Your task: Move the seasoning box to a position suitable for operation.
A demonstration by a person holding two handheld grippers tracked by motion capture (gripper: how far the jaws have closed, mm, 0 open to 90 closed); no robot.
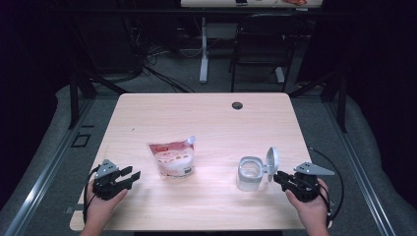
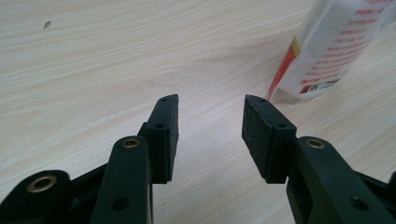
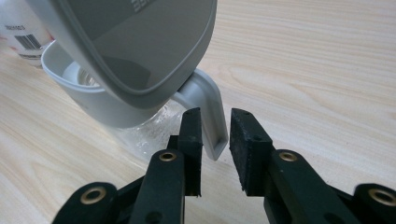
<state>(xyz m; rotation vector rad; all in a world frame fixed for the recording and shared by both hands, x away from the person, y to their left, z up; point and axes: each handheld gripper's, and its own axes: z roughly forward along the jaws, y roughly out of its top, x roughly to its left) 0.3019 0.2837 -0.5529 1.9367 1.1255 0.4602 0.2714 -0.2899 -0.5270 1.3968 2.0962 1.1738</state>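
Right gripper [image 1: 276, 175], black, two-jawed, held in the person's right hand [image 1: 309, 206] near the front right corner of the light wood-grain table [image 1: 206, 115]. Jaws parted, nothing clamped. In the right gripper view the gap [image 3: 215, 122] sits just in front of the white plastic handle tab [image 3: 211, 116] of the container; the pads do not press on it.

White plastic lidded container [image 1: 249, 173] with a clear lower body stands upright on the table just left of the right gripper, towards the front edge. Its grey-white hinged lid [image 1: 272, 160] is flipped up, standing nearly vertical on the hinge side facing the gripper. Interior open to view from above.

Left gripper [image 1: 134, 177], same type, held in the person's left hand [image 1: 101, 204] near the front left corner. Jaws wide apart, empty; in the left gripper view bare table lies between the pads [image 2: 163, 126].

White and red printed plastic pouch [image 1: 172, 158] lies between gripper and container, nearer the left gripper, apart from both, top opening towards the far edge.
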